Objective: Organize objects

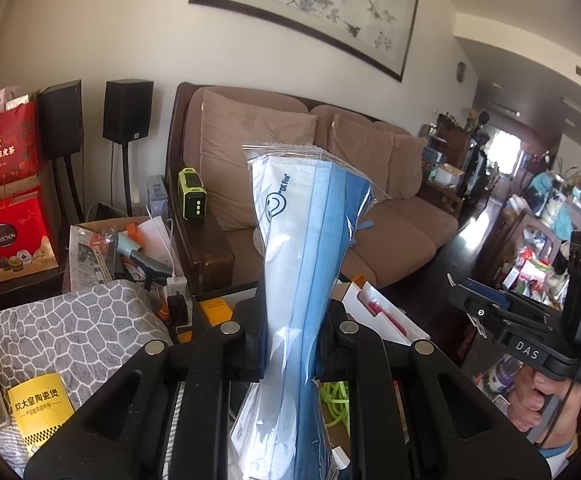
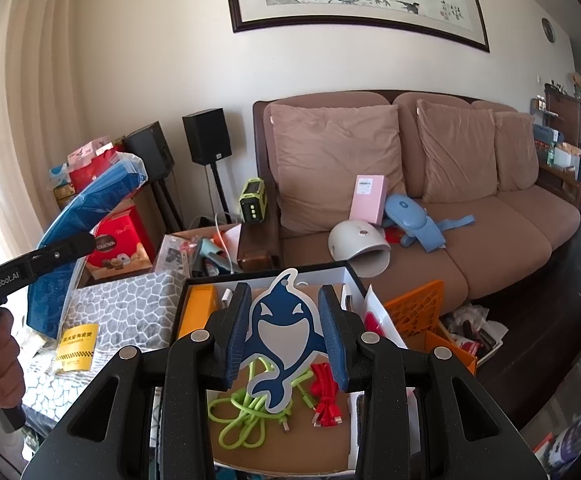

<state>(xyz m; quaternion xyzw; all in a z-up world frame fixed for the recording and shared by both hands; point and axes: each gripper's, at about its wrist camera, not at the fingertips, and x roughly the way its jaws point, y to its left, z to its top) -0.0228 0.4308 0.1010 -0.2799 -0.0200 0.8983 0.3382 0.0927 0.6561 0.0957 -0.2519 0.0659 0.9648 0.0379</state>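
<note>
While both jaws are loaded, the sorting is only part done.

Left gripper (image 1: 290, 354) is clamped on a mask bag (image 1: 304, 240), held up over the clutter; right gripper (image 2: 286, 334) is clamped on a whale tag (image 2: 280, 336) above the box (image 2: 354, 276). Green cable (image 2: 246, 412) and red cable (image 2: 324, 392) lie inside already; sofa (image 2: 490, 248) items and the orange crate (image 2: 418, 312) look untouched. Box rim sits close under me, open room straight above.

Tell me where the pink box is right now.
In the right wrist view, the pink box stands on the brown sofa's left seat, leaning against the back cushion, just above the white domed lamp and left of the blue massager.
</note>
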